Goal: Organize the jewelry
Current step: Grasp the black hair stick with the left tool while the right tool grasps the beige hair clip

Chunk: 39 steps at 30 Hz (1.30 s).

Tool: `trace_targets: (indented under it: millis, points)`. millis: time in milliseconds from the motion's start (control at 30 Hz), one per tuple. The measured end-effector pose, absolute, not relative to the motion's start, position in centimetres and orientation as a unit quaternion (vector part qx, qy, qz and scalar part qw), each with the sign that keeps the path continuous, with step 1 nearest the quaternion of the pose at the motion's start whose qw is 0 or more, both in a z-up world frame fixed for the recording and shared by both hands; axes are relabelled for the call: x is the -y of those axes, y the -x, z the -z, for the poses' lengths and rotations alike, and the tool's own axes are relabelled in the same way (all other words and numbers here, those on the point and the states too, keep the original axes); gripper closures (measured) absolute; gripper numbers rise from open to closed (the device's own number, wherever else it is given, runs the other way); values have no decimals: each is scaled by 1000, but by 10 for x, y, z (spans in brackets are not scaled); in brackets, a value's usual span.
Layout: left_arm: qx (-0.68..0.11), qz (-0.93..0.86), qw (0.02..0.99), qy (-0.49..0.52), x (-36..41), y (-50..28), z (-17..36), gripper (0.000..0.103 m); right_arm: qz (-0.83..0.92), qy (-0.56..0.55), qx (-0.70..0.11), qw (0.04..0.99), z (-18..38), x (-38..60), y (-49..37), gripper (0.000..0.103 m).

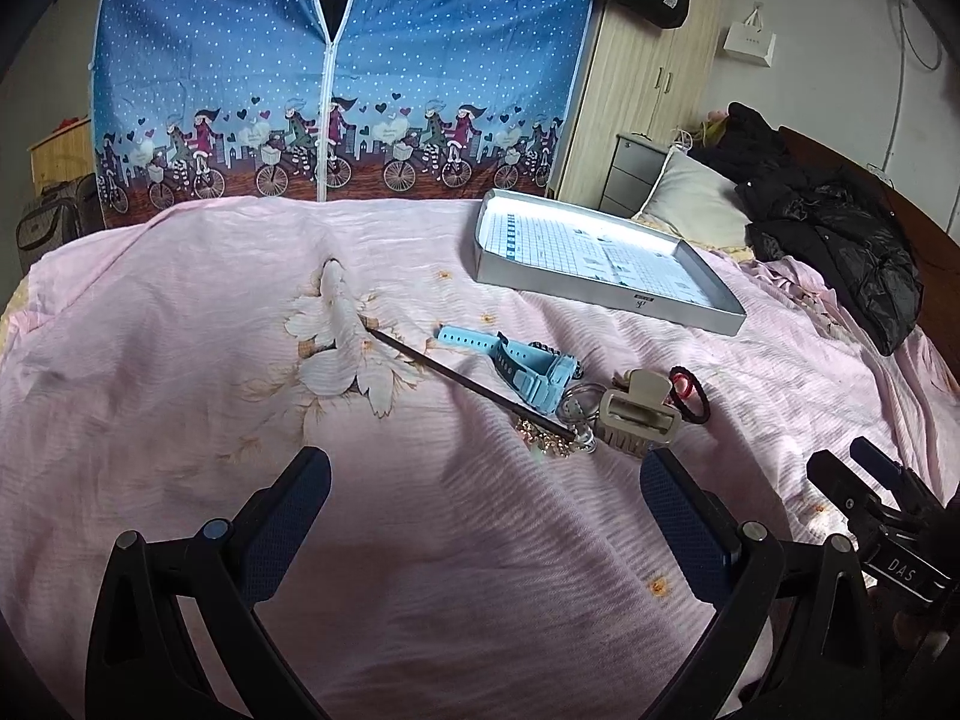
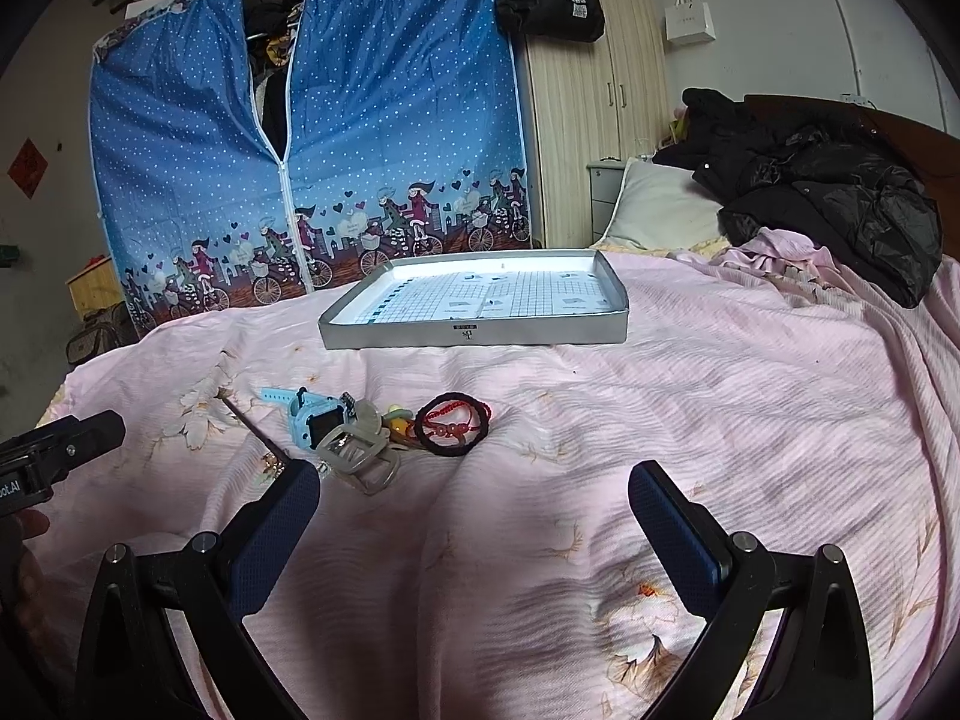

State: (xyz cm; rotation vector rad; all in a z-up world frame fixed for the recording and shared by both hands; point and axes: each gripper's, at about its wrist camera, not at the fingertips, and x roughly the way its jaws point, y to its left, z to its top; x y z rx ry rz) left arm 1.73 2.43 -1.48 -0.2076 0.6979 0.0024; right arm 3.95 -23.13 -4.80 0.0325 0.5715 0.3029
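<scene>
Left hand-held gripper (image 1: 486, 480) spread, right hand-held gripper (image 2: 474, 495) spread; blue watch (image 1: 528, 366) beside hair claw (image 1: 639, 420).

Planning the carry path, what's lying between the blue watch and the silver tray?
Nothing: in both views only bare pink bedsheet separates the blue watch from the silver tray.

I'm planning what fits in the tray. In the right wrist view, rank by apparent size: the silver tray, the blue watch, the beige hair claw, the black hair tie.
Largest to smallest:
1. silver tray, clearly largest though farthest
2. blue watch and beige hair claw, too alike to rank
3. black hair tie, slightly smaller, though close
</scene>
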Motion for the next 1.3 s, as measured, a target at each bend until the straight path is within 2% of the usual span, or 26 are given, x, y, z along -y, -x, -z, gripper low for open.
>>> trace_targets:
  millis: [233,300,367,400,467,533,600,667,700,967,1233,1300]
  points:
    - [-340,36,930,132,-36,-35,15,5,-190,-19,-306,933,52,233,-54,0]
    - [-350,59,925,136,-36,-46,18,14,-219,-16,-308,926,52,232,-59,0]
    - [-368,83,916,134,-33,-62,23,33,-243,-5,-317,917,53,228,-67,0]
    - [-379,96,912,128,-31,-70,27,37,-257,-1,-320,912,54,227,-70,0]
    - [-398,117,902,123,-27,-84,35,52,-284,6,-331,900,56,224,-79,1]
    - [-418,139,888,133,-24,-97,45,58,-308,9,-347,886,60,222,-90,5]
    - [-442,158,870,153,-21,-110,55,58,-327,12,-362,873,64,220,-101,24]
    - [-459,165,855,178,-22,-120,61,58,-341,16,-377,861,68,218,-111,35]
    - [-468,164,848,186,-22,-125,65,58,-348,16,-384,855,71,217,-115,37]
    - [-516,124,814,236,-45,-147,82,58,-372,30,-423,826,90,211,-134,42]
    - [-512,133,798,289,-71,-159,92,58,-372,34,-436,819,96,203,-142,43]
    - [-510,132,798,293,-78,-158,95,66,-371,38,-439,817,98,198,-144,43]
